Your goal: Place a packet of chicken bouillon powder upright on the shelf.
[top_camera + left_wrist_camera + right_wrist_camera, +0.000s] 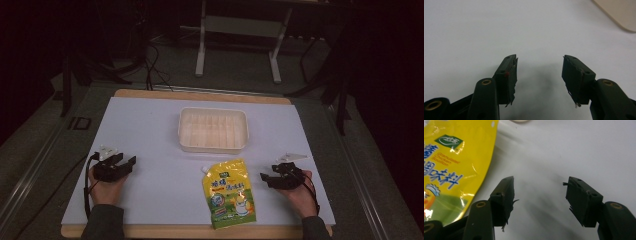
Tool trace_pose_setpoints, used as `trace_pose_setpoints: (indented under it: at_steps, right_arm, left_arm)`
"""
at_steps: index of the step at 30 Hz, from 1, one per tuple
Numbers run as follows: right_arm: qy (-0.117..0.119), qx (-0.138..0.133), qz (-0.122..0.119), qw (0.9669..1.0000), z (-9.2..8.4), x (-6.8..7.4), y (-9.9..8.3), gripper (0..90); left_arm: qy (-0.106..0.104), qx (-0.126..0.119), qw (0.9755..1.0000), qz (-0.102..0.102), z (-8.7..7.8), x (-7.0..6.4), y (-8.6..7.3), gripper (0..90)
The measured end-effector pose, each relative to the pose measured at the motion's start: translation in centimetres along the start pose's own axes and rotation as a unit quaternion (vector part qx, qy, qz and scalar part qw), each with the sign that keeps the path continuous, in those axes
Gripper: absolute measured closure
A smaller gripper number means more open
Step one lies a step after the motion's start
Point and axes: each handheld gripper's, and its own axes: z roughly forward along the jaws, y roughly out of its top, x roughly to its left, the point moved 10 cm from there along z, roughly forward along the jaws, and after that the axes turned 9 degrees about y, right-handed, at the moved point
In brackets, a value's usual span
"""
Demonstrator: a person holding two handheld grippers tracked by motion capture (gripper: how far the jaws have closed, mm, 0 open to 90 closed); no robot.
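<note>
Yellow pouch (pixel 229 193) flat at near edge; left claw (pixel 125 161), right claw (pixel 266 178) flank it, wide open, empty.

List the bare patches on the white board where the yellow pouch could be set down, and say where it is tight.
Free: the white board left of the tray, above the left gripper; the strip between that gripper and the yellow pouch; the corner right of the tray, above the right gripper. Tight: the gap between pouch and tray, and between pouch and right gripper.

both hands rest low; left gripper (pixel 125 163) and right gripper (pixel 266 177) jaws apart.
</note>
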Motion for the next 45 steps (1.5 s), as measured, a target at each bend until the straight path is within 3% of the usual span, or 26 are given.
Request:
trace_pose_setpoints:
  at_steps: [1, 4, 12, 19, 31, 45]
  right_arm:
    - [0.008, -0.001, -0.002, 1.0000, 0.0, 0.2, 0.4, 39.1]
    - [0.021, 0.001, -0.008, 0.9998, 0.3, 0.8, 1.0, 38.5]
    - [0.048, 0.009, -0.031, 0.9983, 1.2, 2.3, 2.4, 37.2]
    - [0.073, 0.013, -0.047, 0.9962, 2.3, 3.4, 3.4, 36.7]
    - [0.090, 0.021, -0.052, 0.9944, 3.9, 4.2, 4.7, 35.9]
    - [0.108, 0.038, -0.047, 0.9923, 5.8, 4.4, 4.9, 35.2]
  left_arm:
    - [0.003, -0.004, 0.9999, -0.010, -0.1, 0.2, 0.1, 45.1]
    - [0.005, -0.007, 0.9999, -0.012, -0.1, 0.2, 0.1, 45.1]
    - [0.015, -0.004, 0.9998, 0.011, 0.0, 0.0, 0.0, 44.8]
    - [0.017, 0.001, 0.9997, 0.017, 0.1, -0.2, -0.1, 44.0]
    - [0.016, 0.003, 0.9996, 0.023, 0.2, -0.3, -0.2, 44.0]
    - [0.016, 0.004, 0.9995, 0.027, 0.2, -0.4, -0.2, 43.9]
